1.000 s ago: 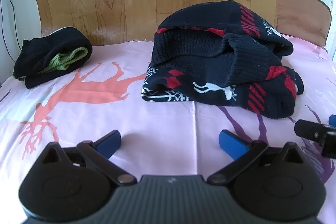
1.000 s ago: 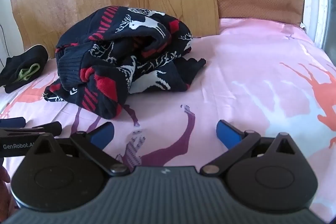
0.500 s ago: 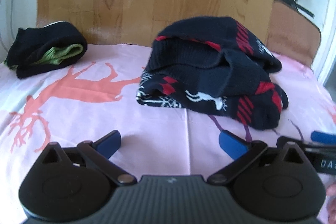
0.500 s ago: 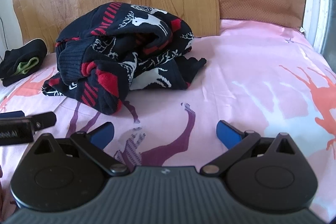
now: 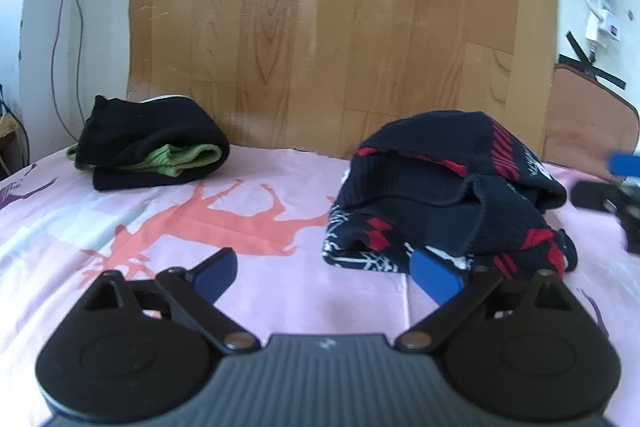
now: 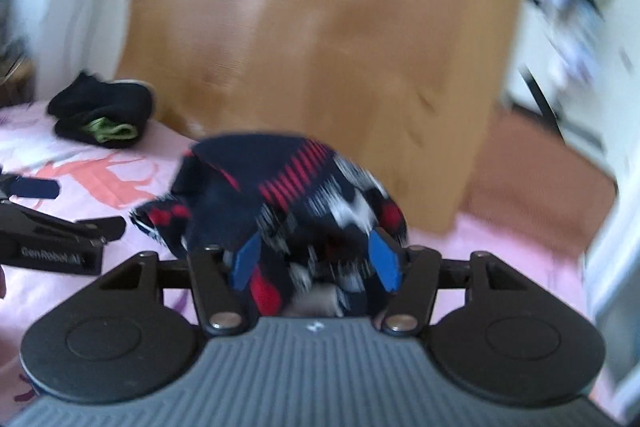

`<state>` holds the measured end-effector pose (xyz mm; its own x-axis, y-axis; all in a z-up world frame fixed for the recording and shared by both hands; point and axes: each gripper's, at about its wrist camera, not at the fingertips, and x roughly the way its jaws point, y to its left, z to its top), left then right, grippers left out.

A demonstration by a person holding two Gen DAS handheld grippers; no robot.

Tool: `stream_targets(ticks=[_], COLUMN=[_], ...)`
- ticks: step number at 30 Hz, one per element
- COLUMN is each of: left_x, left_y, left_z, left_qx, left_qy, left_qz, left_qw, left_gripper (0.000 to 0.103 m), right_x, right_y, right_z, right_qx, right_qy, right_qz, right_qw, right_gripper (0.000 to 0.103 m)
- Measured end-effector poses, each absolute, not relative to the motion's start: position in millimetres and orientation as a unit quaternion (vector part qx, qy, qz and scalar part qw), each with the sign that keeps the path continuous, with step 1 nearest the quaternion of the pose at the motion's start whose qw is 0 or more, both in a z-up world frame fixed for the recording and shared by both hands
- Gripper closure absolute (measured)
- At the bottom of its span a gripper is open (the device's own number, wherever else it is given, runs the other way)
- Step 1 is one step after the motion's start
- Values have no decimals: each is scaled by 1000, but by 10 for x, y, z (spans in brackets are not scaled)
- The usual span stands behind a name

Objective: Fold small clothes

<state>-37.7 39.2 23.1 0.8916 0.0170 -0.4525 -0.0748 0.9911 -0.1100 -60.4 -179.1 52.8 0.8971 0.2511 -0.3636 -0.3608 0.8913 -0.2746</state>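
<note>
Soft, floppy, thick dark sweater [image 5: 448, 195] heaped on the bed [image 5: 280, 291] (best pinched at a hem), right tool [image 6: 316, 259] half-closed around it but grip unclear, left tool [image 5: 326, 273] wide open.

Navy sweater [image 5: 440, 187] with red-white pattern; pink, deer-printed sheet [image 5: 248, 215].

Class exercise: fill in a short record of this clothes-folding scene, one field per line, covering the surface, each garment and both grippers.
surface: pink sheet with deer prints
unfolded garment: navy, red and white sweater, bunched in a heap
folded garment: black and green bundle, back left by the wooden board
left gripper: open, low over the sheet, right finger at the sweater's front edge
right gripper: fingers either side of sweater fabric; grip unclear, view blurred
</note>
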Motion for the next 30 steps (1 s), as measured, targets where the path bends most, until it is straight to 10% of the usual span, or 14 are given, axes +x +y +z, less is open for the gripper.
stream_targets(ticks=[8,11,30], left_x=[-338,-379,66], left_y=[441,392,-751], left_z=[189,201,371], left_qx=[-71,-64,31], left_qy=[248,239,231], left_qz=[12,-12,-122], left_qw=[966,969,965], left_gripper=[11,11,11], right_x=[270,469,326], right_y=[-1075,-1007,-2446], right_z=[404,370,1032], right_qx=[-280,-295,-78], right_qy=[187,191,104], right_qz=[208,209,79], right_qw=[919,913,988], right_gripper=[59,92,92])
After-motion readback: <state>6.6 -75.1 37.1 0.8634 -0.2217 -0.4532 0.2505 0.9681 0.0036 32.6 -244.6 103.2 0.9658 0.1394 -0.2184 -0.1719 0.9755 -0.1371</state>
